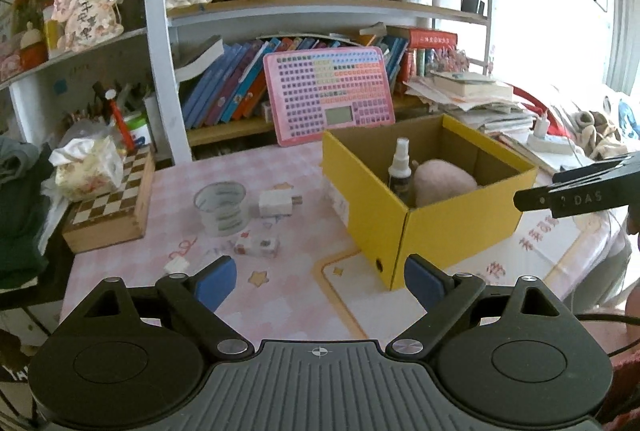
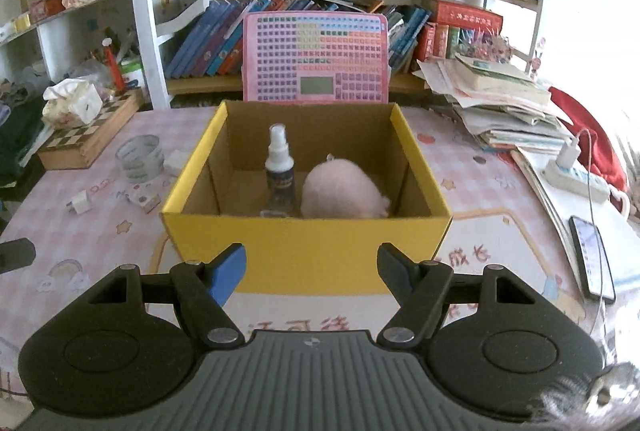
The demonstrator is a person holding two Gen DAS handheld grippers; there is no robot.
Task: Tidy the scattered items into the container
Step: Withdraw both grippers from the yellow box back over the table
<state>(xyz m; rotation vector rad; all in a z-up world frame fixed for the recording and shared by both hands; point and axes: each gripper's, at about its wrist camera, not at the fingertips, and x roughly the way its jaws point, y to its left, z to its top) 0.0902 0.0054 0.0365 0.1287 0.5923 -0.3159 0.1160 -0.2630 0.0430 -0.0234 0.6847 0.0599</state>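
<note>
A yellow cardboard box (image 1: 448,231) (image 2: 304,251) stands on the pink table. Inside it are a small spray bottle (image 1: 400,167) (image 2: 279,167) and a pink plush (image 1: 444,183) (image 2: 340,191). Left of the box lie a clear measuring cup (image 1: 222,205) (image 2: 140,155), a white block (image 1: 274,203) (image 2: 176,161), a patterned small box (image 1: 256,245) (image 2: 144,197) and a white plug adapter (image 1: 176,265) (image 2: 80,203). My left gripper (image 1: 320,281) is open and empty, near the box's front corner. My right gripper (image 2: 312,267) is open and empty, just before the box's front wall; it also shows in the left wrist view (image 1: 576,191).
A chessboard box (image 1: 112,199) (image 2: 92,135) with a tissue pack (image 1: 88,167) stands at the left. A pink keyboard toy (image 1: 328,91) (image 2: 316,59) leans on the bookshelf behind. Stacked papers (image 2: 500,99), a power strip (image 2: 576,175) and a phone (image 2: 592,259) lie at the right.
</note>
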